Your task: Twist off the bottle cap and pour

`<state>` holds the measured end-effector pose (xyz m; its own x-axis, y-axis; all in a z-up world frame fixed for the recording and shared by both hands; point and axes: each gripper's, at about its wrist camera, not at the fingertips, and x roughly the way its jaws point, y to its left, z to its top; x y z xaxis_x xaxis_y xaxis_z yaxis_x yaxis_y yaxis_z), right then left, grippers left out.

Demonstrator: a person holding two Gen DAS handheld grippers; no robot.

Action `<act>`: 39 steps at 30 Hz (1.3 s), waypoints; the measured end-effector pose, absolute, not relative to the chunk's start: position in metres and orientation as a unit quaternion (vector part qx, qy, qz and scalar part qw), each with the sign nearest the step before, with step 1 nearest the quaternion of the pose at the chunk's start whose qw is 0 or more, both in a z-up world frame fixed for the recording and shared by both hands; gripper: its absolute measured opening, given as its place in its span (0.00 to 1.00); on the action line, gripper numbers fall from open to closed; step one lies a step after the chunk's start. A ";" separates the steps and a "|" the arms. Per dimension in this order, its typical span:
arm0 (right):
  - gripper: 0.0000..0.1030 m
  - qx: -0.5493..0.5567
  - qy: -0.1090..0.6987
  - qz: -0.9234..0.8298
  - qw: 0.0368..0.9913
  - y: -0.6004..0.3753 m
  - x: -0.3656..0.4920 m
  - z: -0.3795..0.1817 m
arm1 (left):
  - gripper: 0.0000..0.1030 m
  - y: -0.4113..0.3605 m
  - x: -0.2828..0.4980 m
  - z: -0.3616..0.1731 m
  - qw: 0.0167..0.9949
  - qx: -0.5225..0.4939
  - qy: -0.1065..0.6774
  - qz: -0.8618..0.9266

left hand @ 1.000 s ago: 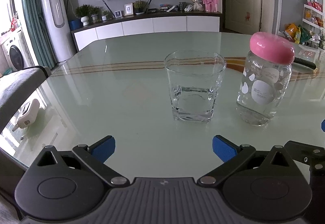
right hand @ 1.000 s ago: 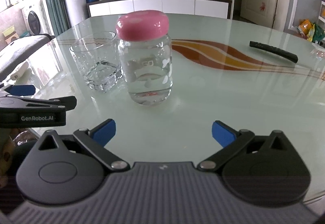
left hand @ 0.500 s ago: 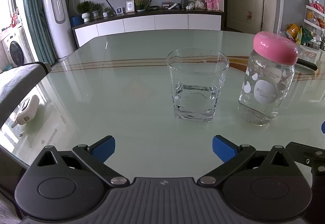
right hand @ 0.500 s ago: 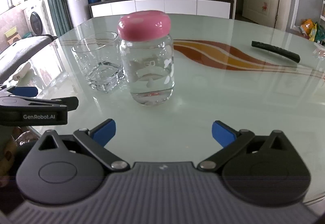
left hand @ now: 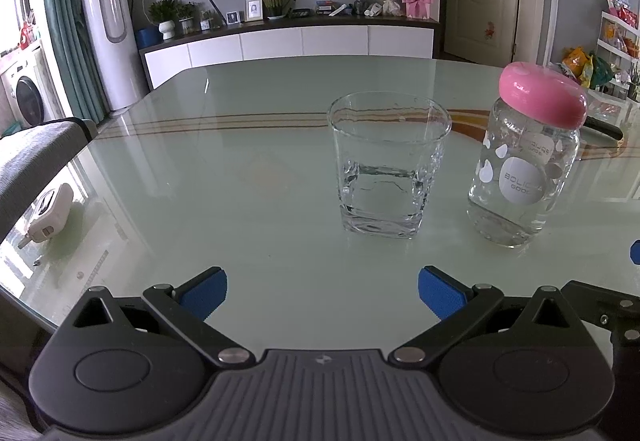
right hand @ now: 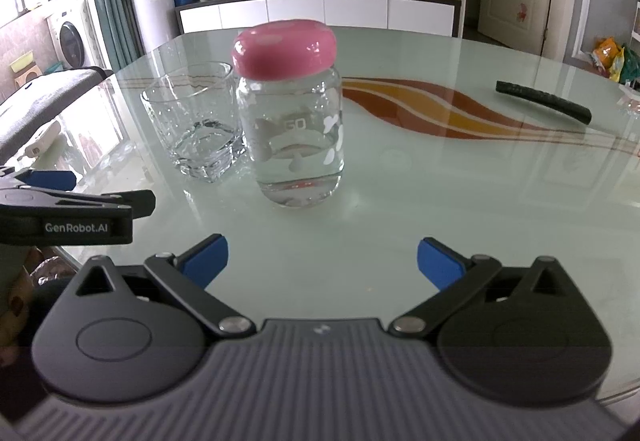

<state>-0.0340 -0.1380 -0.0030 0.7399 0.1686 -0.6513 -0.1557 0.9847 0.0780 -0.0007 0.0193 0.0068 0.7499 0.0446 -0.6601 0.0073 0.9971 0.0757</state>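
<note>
While both tools hang low over the near edge of the glass bench [left hand: 248, 177], neither touches anything. Left tool [left hand: 322, 293]: blue pads spread wide, nothing between them, pointing toward the tumbler [left hand: 389, 165]. Right tool [right hand: 322, 257]: pads equally wide apart, empty, aimed at the bottle [right hand: 294, 137].

Bottle stands upright on the bench, clear glass with white droplet prints, pink cap [right hand: 285, 48] seated on top. Tumbler stands just beside it, on the bottle's left in the right wrist view, a shallow layer of water in the bottom; whether the two touch cannot be told.

Left tool's black side arm, marked GenRobot.AI, shows at the left edge of the right wrist view. A black remote [right hand: 543, 107] lies well apart, far right.
</note>
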 end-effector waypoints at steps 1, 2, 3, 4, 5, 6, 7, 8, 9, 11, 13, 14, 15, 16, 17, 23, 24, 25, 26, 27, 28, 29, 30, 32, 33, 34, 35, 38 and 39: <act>1.00 0.009 0.350 0.087 0.933 -0.138 -0.035 -0.004 | 1.00 0.020 0.000 0.006 0.935 0.037 0.354 0.010; 1.00 0.009 0.349 0.087 0.933 -0.138 -0.035 -0.004 | 1.00 0.020 0.000 0.006 0.935 0.037 0.354 0.010; 1.00 0.009 0.349 0.087 0.933 -0.138 -0.036 -0.005 | 1.00 0.020 0.000 0.006 0.935 0.037 0.354 0.010; 1.00 0.009 0.349 0.086 0.933 -0.137 -0.036 -0.005 | 1.00 0.020 0.001 0.006 0.935 0.037 0.354 0.010; 1.00 0.009 0.349 0.086 0.933 -0.137 -0.036 -0.005 | 1.00 0.020 0.001 0.006 0.935 0.037 0.354 0.010; 1.00 0.009 0.349 0.086 0.933 -0.137 -0.037 -0.005 | 1.00 0.020 0.001 0.006 0.934 0.037 0.354 0.010; 1.00 0.009 0.349 0.086 0.933 -0.136 -0.037 -0.005 | 1.00 0.020 0.001 0.006 0.934 0.036 0.355 0.010; 1.00 0.009 0.349 0.085 0.933 -0.136 -0.037 -0.005 | 1.00 0.020 0.002 0.006 0.934 0.035 0.355 0.010; 1.00 0.008 0.349 0.085 0.933 -0.136 -0.037 -0.005 | 1.00 0.020 0.002 0.006 0.934 0.035 0.355 0.010; 1.00 0.008 0.350 0.084 0.933 -0.135 -0.037 -0.005 | 1.00 0.020 0.002 0.006 0.934 0.034 0.355 0.010; 1.00 0.008 0.350 0.084 0.933 -0.134 -0.037 -0.004 | 1.00 0.019 0.002 0.006 0.934 0.035 0.354 0.010; 1.00 0.008 0.350 0.084 0.933 -0.134 -0.037 -0.004 | 1.00 0.019 0.003 0.006 0.934 0.036 0.354 0.009; 1.00 0.008 0.350 0.083 0.933 -0.134 -0.038 -0.004 | 1.00 0.019 0.003 0.006 0.935 0.036 0.354 0.009; 1.00 0.007 0.350 0.083 0.933 -0.133 -0.039 -0.005 | 1.00 0.018 0.003 0.006 0.935 0.037 0.353 0.008; 1.00 0.007 0.351 0.083 0.933 -0.133 -0.039 -0.005 | 1.00 0.018 0.003 0.006 0.935 0.037 0.353 0.008; 1.00 0.004 0.349 0.084 0.933 -0.133 -0.043 -0.003 | 1.00 0.014 0.003 0.005 0.936 0.042 0.348 -0.002; 1.00 0.005 0.349 0.086 0.933 -0.134 -0.043 -0.002 | 1.00 0.013 0.004 0.005 0.937 0.044 0.347 -0.006; 1.00 0.006 0.349 0.088 0.933 -0.134 -0.044 -0.002 | 1.00 0.012 0.004 0.005 0.937 0.045 0.347 -0.008; 1.00 0.007 0.350 0.090 0.932 -0.135 -0.045 -0.002 | 1.00 0.010 0.004 0.005 0.937 0.049 0.345 -0.011; 1.00 0.009 0.351 0.092 0.932 -0.136 -0.043 0.000 | 1.00 0.008 0.004 0.005 0.938 0.053 0.343 -0.014; 1.00 0.009 0.351 0.094 0.932 -0.137 -0.040 0.003 | 1.00 0.007 0.004 0.006 0.939 0.056 0.340 -0.017; 1.00 0.010 0.350 0.095 0.932 -0.138 -0.040 0.003 | 1.00 0.004 0.003 0.007 0.940 0.059 0.336 -0.022; 1.00 0.006 0.350 0.097 0.932 -0.138 -0.040 0.004 | 1.00 0.003 0.003 0.006 0.940 0.060 0.334 -0.027; 1.00 -0.004 0.350 0.100 0.931 -0.138 -0.042 0.006 | 1.00 -0.003 0.002 0.008 0.942 0.063 0.328 -0.044; 1.00 -0.007 0.349 0.100 0.932 -0.138 -0.040 0.008 | 1.00 -0.005 0.002 0.008 0.942 0.065 0.327 -0.047; 1.00 -0.011 0.348 0.099 0.932 -0.138 -0.041 0.008 | 1.00 -0.007 0.003 0.008 0.942 0.067 0.325 -0.052; 1.00 -0.015 0.347 0.101 0.932 -0.139 -0.042 0.009 | 1.00 -0.009 0.004 0.008 0.942 0.069 0.324 -0.057; 1.00 -0.031 0.340 0.105 0.934 -0.142 -0.044 0.016 | 1.00 -0.015 0.008 0.009 0.942 0.071 0.318 -0.077; 1.00 -0.035 0.337 0.106 0.935 -0.143 -0.044 0.020 | 1.00 -0.016 0.009 0.009 0.942 0.070 0.317 -0.082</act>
<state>-0.0437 -0.1435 0.0195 0.7501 0.1743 -0.6379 -0.2215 0.9752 0.0060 0.0087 -0.0162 0.0092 0.7861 -0.1097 -0.6083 0.1987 0.9767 0.0807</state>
